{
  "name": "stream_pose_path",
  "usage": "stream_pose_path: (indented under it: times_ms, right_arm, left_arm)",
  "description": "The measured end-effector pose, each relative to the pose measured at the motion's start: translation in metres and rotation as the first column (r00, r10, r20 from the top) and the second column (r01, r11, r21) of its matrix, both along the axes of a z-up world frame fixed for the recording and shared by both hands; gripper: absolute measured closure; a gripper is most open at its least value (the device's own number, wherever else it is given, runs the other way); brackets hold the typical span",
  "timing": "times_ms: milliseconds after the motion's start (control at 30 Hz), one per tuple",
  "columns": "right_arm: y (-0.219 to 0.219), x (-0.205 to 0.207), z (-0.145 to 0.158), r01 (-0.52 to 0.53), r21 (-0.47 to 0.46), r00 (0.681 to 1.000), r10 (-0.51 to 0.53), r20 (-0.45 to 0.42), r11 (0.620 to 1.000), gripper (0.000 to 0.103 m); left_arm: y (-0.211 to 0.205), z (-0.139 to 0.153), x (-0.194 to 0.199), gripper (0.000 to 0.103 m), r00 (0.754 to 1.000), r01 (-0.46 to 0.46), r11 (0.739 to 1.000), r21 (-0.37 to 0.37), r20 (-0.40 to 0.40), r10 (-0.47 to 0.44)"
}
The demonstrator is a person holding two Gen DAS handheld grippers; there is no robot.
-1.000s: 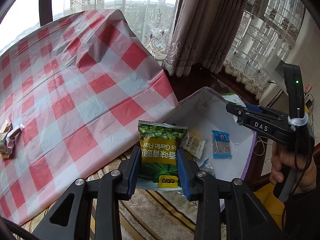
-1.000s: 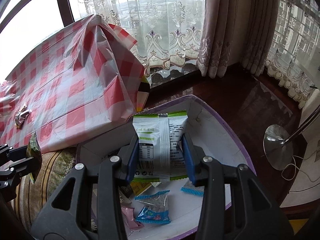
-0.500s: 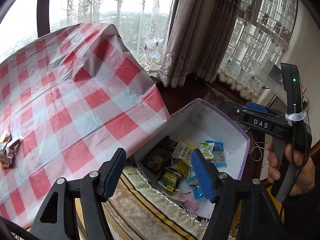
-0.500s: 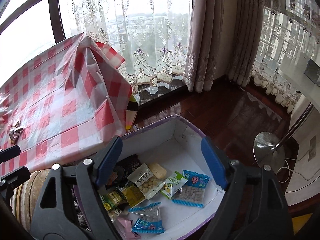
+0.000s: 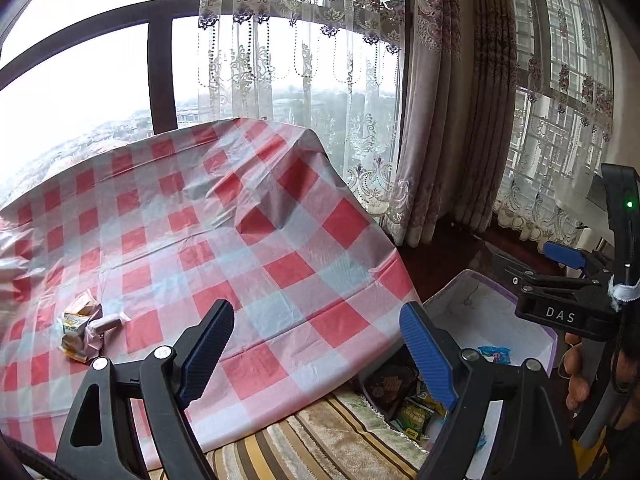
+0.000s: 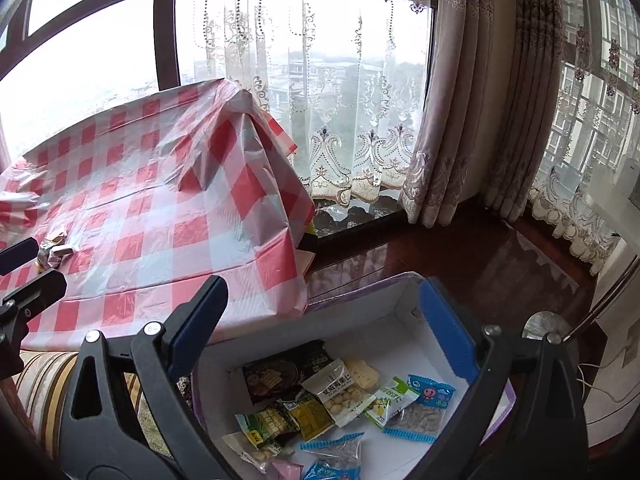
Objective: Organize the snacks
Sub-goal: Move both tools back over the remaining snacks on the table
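Both jaws have just been opened and nothing is held: left hand-held gripper (image 5: 316, 354) and right hand-held gripper (image 6: 324, 330) are released. The leftover wrappers (image 5: 84, 326) are seen on the bench (image 5: 280, 264), ahead-left, nearer the left; box (image 6: 360, 320) below right

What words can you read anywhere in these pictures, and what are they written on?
"DAS": white letters on the black body of the right gripper, seen from the left wrist view.
Snack packets in the white box: they carry printed characters and labels, but these are too small and blurred to read for sure.
Wrapped snacks on the checked tablecloth: print too small to read.
Left gripper: no writing visible.
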State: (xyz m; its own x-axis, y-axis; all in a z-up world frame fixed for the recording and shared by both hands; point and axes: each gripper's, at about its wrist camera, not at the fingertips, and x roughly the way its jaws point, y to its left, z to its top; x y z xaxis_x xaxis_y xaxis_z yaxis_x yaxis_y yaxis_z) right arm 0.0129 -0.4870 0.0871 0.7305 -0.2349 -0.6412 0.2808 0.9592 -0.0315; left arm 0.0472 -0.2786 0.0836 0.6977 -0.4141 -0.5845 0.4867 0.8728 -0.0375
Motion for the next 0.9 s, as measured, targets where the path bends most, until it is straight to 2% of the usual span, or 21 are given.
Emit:
stream_pose_path:
  times_ms: [233,300,367,633,900]
  right_arm:
    - [0.016,0.013,-0.011,-0.026,0.138,0.999,0.029,-0.017,0.990,0.006]
    - [0.025,0.016,-0.010,-0.050,0.150,0.999,0.052,-0.010,0.987,0.006]
    - [0.033,0.021,-0.008,-0.072,0.155,0.997,0.075,-0.010,0.985,0.006]
    - [0.080,0.051,-0.013,-0.181,0.161,0.981,0.190,-0.046,0.970,0.006]
    - [0.137,0.077,-0.023,-0.307,0.136,0.945,0.318,-0.074,0.942,0.006]
  left_arm:
    - [0.023,-0.007,0.011,0.017,0.997,-0.065,0.995,0.073,-0.027,0.067]
    - [0.034,-0.008,0.014,0.017,0.997,-0.068,0.996,0.060,-0.026,0.070]
    - [0.047,-0.008,0.017,0.017,0.996,-0.084,0.996,0.038,-0.033,0.086]
    - [0.091,-0.013,0.034,0.017,0.987,-0.147,0.989,0.031,-0.056,0.148]
    - [0.154,-0.029,0.058,0.017,0.956,-0.269,0.963,0.026,-0.119,0.270]
